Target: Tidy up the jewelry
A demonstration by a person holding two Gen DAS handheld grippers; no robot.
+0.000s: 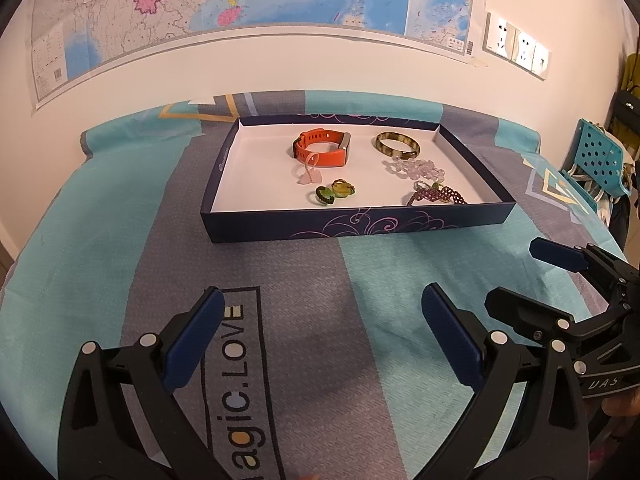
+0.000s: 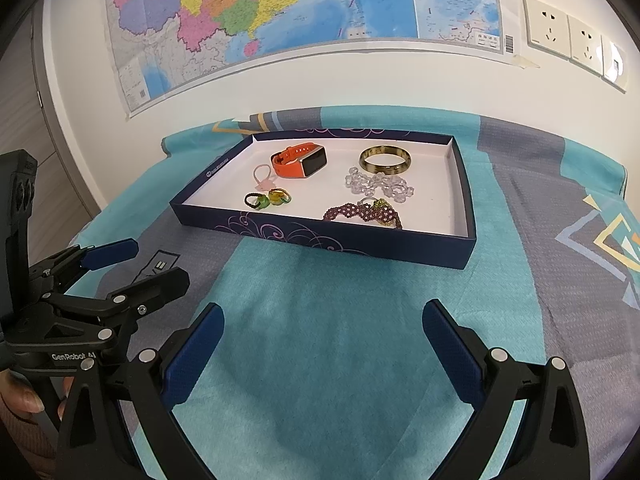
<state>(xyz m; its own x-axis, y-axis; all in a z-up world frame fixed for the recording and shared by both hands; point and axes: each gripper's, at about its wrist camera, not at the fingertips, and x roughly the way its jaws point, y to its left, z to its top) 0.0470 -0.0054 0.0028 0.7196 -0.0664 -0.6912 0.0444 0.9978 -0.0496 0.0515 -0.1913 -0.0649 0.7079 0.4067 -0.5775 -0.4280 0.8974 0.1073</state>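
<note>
Jewelry box (image 2: 400, 249) holding orange watch (image 2: 298, 162), bangle (image 2: 385, 162), both claws spread, empty

A shallow navy cardboard tray (image 2: 400, 249) is set on the teal-and-grey cloth (image 2: 320, 340). In it, an orange-strapped smartwatch (image 2: 298, 162) is placed left of a mottled bangle (image 2: 385, 161), with a clear bead bracelet (image 2: 378, 184) before the bangle.

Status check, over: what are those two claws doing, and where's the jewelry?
Left gripper and right gripper open, empty, short of the tray. Watch, bangle, beads and rings all in tray. Nothing in the way.
</note>
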